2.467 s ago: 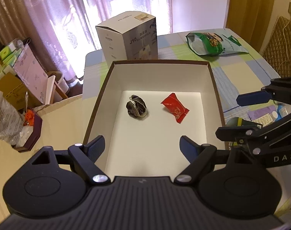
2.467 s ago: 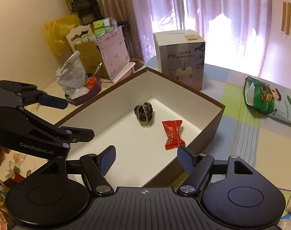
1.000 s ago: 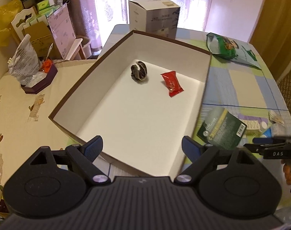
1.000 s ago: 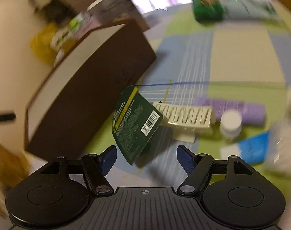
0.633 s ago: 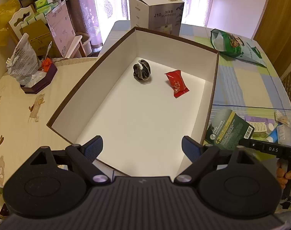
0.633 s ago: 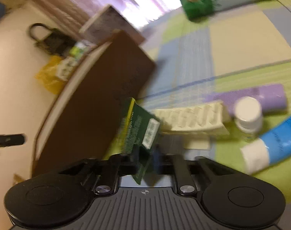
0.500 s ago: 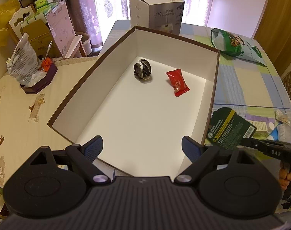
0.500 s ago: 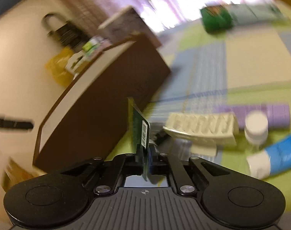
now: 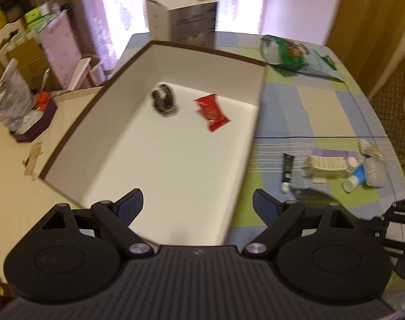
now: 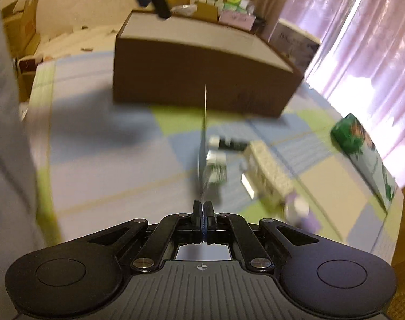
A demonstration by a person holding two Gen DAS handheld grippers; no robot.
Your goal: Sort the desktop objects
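My right gripper (image 10: 203, 214) has its jaws pinched together on a thin packet (image 10: 204, 144), which I see edge-on, standing upright ahead of my fingers and clear of the table (image 10: 101, 165). My left gripper (image 9: 198, 204) holds nothing, its jaws spread wide over the near end of the brown box (image 9: 77, 125). In the box a dark bundle (image 9: 163, 101) lies near the red packet (image 9: 211, 112), not touching, and to its right on the checked table a black tube (image 9: 287, 167), a white strip (image 9: 327, 164) and a blue tube (image 9: 356, 177) lie close together, with a green bag (image 9: 290, 54) well apart at the far end.
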